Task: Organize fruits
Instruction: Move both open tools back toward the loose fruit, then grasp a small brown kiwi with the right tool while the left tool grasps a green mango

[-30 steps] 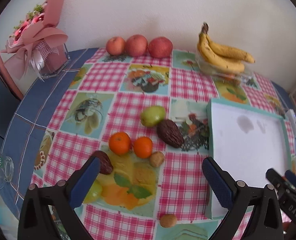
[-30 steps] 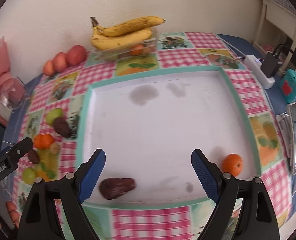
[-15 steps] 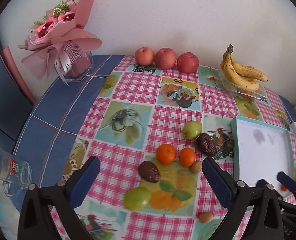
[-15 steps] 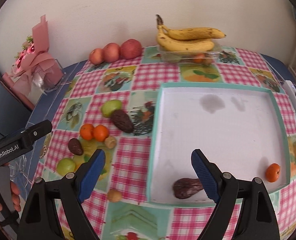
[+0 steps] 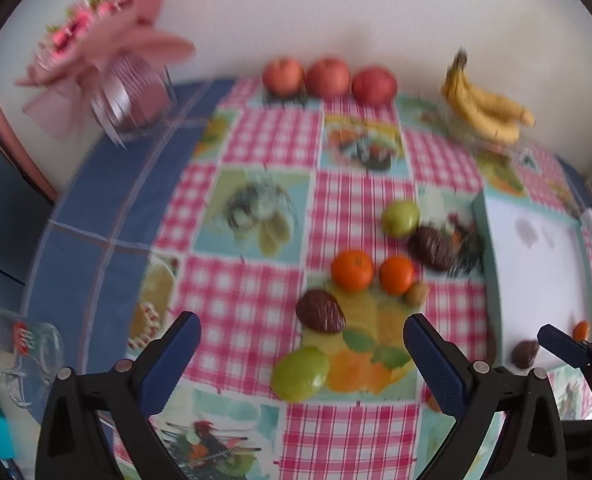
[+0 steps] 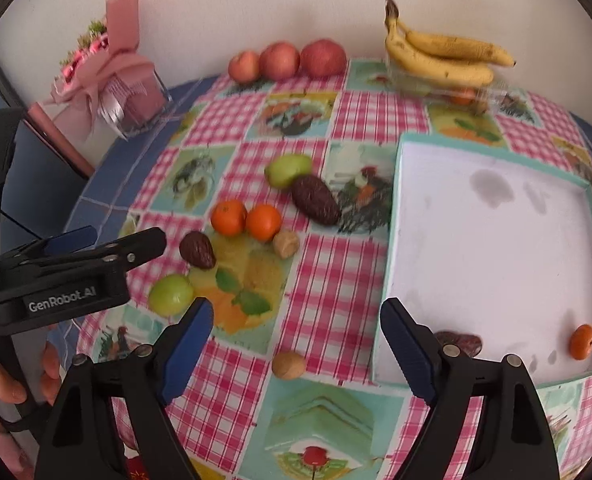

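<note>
Both claws hang wide open and empty over a checked tablecloth point(image 6: 336, 276). Just ahead of the left gripper point(image 5: 300, 350) lie a green fruit point(image 5: 301, 373), a dark brown fruit point(image 5: 321, 311) and two oranges point(image 5: 352, 270). To the right gripper's point(image 6: 296, 326) right, a white tray point(image 6: 492, 248) holds an orange point(image 6: 582, 341) and a brown fruit point(image 6: 462, 342); a small brown nut point(image 6: 289, 365) sits between its fingers.
</note>
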